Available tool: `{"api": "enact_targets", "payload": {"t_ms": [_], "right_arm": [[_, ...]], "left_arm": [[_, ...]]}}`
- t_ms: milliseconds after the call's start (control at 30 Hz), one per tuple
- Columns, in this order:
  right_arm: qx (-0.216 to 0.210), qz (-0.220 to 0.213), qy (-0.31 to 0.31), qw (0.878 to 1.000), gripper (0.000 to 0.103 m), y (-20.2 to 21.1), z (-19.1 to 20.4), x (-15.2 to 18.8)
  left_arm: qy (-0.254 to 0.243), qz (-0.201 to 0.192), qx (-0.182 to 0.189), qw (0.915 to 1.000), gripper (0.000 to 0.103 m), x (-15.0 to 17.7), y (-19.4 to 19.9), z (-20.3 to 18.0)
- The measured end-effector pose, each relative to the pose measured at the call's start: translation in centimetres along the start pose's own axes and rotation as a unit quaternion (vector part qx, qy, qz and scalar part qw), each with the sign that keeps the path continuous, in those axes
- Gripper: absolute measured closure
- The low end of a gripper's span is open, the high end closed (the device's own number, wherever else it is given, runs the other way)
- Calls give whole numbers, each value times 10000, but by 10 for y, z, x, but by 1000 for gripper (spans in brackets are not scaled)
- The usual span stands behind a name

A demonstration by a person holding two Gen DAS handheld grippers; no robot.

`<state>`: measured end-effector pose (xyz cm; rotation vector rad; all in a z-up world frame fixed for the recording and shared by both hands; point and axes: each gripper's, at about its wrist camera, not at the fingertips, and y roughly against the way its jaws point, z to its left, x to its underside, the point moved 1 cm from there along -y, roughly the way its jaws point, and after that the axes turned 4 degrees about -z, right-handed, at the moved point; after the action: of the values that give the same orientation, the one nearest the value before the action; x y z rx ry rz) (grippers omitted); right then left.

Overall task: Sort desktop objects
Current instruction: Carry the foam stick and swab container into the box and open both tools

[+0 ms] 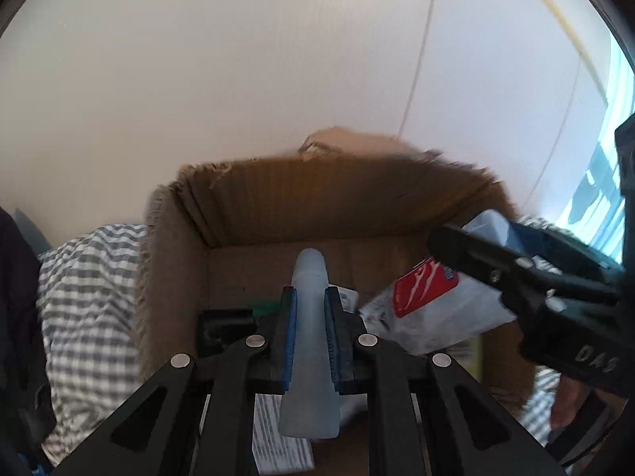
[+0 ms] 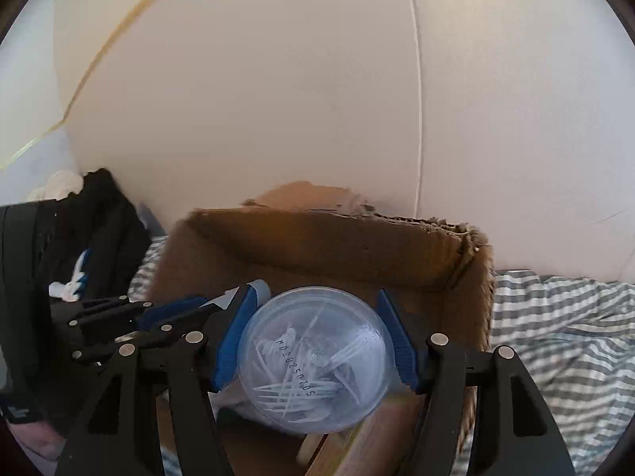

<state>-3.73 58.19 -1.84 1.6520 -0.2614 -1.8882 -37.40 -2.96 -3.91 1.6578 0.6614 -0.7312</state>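
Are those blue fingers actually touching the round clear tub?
Touching. In the right wrist view, both blue fingers press against the sides of the clear tub of picks.

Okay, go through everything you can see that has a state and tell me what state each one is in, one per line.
left gripper: shut on the pale grey-blue tube.
pale grey-blue tube: held lengthwise between the pads, over the box.
right gripper: shut on the clear round container.
clear round container: closed, white picks inside, held over the box.
cardboard box: open on top, torn rim, items already inside.
striped cloth: rumpled under the box.
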Motion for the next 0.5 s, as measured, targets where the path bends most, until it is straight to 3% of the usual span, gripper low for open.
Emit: {"api": "enact_targets", "payload": {"t_ms": [100,200,233,267,300,500], "right_arm": [[-34,-114,-24,9999,40,-11,-4,-4],[-45,-270,-72,9996,36,-9,-7,-8],[-15,-322,-112,9994,31,-6,-8,-9],[23,-364,-148,9992,30,-2,-9,-9],[39,-395,-169,9991,30,3,-9,-10],[214,-507,-28,9985,30,48,4,-6]], "left_arm": [[-148,-13,-165,9998,88,3,-19,1],[-161,-125,-192,9996,79,6,-24,1],[-149,-136,-174,9996,72,6,-24,2],[-131,-141,-181,9997,54,7,-23,2],[-111,-179,-213,9996,46,8,-19,2],[-214,-320,-246,9990,37,17,26,-9]]}}
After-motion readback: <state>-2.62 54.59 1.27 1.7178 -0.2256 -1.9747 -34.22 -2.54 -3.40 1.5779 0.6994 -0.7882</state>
